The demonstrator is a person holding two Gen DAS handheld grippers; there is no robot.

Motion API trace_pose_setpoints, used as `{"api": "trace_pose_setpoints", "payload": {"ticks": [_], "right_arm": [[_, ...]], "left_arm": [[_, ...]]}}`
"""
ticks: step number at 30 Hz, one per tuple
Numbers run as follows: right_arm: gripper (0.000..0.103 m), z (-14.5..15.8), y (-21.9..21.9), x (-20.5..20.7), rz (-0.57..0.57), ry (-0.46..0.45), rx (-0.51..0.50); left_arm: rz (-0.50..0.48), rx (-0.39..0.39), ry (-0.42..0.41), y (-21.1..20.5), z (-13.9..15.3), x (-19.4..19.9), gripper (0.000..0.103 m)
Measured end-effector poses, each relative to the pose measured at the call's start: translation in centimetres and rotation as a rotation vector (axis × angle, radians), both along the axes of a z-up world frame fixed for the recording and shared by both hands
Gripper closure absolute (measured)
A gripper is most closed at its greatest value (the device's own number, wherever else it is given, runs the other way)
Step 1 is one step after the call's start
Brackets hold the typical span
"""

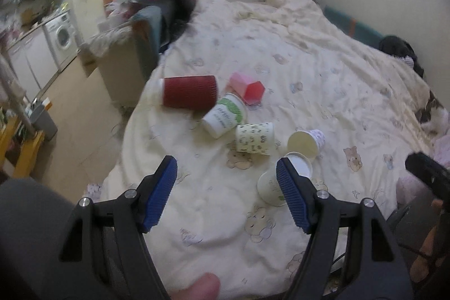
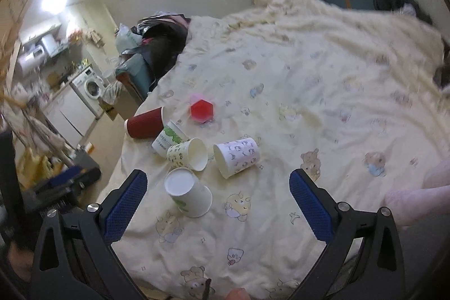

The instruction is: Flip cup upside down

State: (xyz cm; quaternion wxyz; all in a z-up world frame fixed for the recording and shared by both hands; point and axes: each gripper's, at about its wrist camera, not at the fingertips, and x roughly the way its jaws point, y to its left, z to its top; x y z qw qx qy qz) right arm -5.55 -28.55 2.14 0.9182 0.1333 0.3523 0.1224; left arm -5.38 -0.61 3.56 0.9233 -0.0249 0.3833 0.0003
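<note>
Several cups lie on a cream bed cover point(image 1: 309, 75) point(image 2: 323, 103). A white paper cup point(image 2: 189, 194) stands upside down, base up; it also shows in the left wrist view point(image 1: 268, 187), partly behind my right finger. A purple-print cup point(image 2: 237, 156) point(image 1: 308, 142), a green-print cup point(image 2: 187, 153) point(image 1: 254, 138), a white-and-green cup point(image 2: 168, 138) point(image 1: 225, 115), a red ribbed cup point(image 2: 144, 123) point(image 1: 188, 93) and a pink cup point(image 2: 201, 110) point(image 1: 249, 87) lie on their sides. My left gripper point(image 1: 226, 176) is open and empty above the cover. My right gripper point(image 2: 218, 184) is open and empty near the upside-down cup.
The bed's left edge drops to the floor point(image 1: 81, 114). A chair piled with clothes point(image 1: 149, 27) stands beside the bed. A washing machine point(image 1: 63, 37) and cabinets are at far left. Dark clothing point(image 1: 402, 49) lies at the bed's far right.
</note>
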Motion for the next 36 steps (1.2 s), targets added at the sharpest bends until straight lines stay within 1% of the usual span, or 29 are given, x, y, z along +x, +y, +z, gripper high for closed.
{"api": "trace_pose_setpoints", "payload": {"ticks": [1, 2, 5, 6, 7, 9, 11, 12, 14, 18, 23, 27, 36], "right_arm": [[0.0, 0.2, 0.4, -0.4, 0.003, -0.006, -0.009], [0.0, 0.3, 0.8, -1.0, 0.005, -0.012, -0.018], [0.0, 0.0, 2.0, -2.2, 0.014, 0.002, -0.045], [0.0, -0.3, 2.4, -2.7, 0.013, 0.007, -0.052], [0.0, -0.7, 2.8, -3.1, 0.011, 0.013, -0.057], [0.0, -1.2, 3.4, -3.7, 0.009, 0.019, -0.069], [0.0, -1.6, 3.9, -4.4, -0.014, 0.005, -0.083], [0.0, -1.8, 4.1, -4.6, -0.021, -0.005, -0.084], [0.0, -2.2, 4.7, -4.8, -0.031, -0.021, -0.099], [0.0, -2.9, 6.0, -4.6, -0.003, -0.035, -0.122], [0.0, -3.4, 6.5, -4.3, -0.009, -0.033, -0.15], [0.0, -3.2, 6.3, -4.4, -0.018, -0.042, -0.141], [0.0, -2.9, 6.3, -4.7, -0.011, -0.064, -0.141]], "left_arm": [[0.006, -0.01, -0.006, 0.4, 0.0, -0.6, 0.02], [0.008, -0.02, -0.019, 0.7, 0.2, -1.3, 0.019], [-0.003, -0.006, -0.036, 0.9, -0.1, -3.0, 0.019], [-0.007, -0.001, -0.039, 0.9, -0.3, -3.6, 0.016], [-0.006, 0.008, -0.035, 0.9, -0.6, -4.0, 0.01], [-0.002, 0.007, -0.039, 0.8, -1.0, -4.6, 0.004], [-0.009, 0.022, -0.067, 0.7, -1.3, -5.2, 0.001], [-0.007, 0.027, -0.066, 0.6, -1.5, -5.2, 0.001], [-0.015, 0.005, -0.067, 0.8, -1.7, -5.4, 0.0], [0.014, -0.008, -0.08, 1.3, -2.0, -5.5, 0.0], [0.036, -0.015, -0.044, 1.5, -2.8, -4.9, 0.0], [0.034, -0.005, -0.058, 1.4, -2.8, -5.2, 0.0], [0.024, 0.006, -0.052, 0.9, -3.1, -4.8, 0.0]]}}
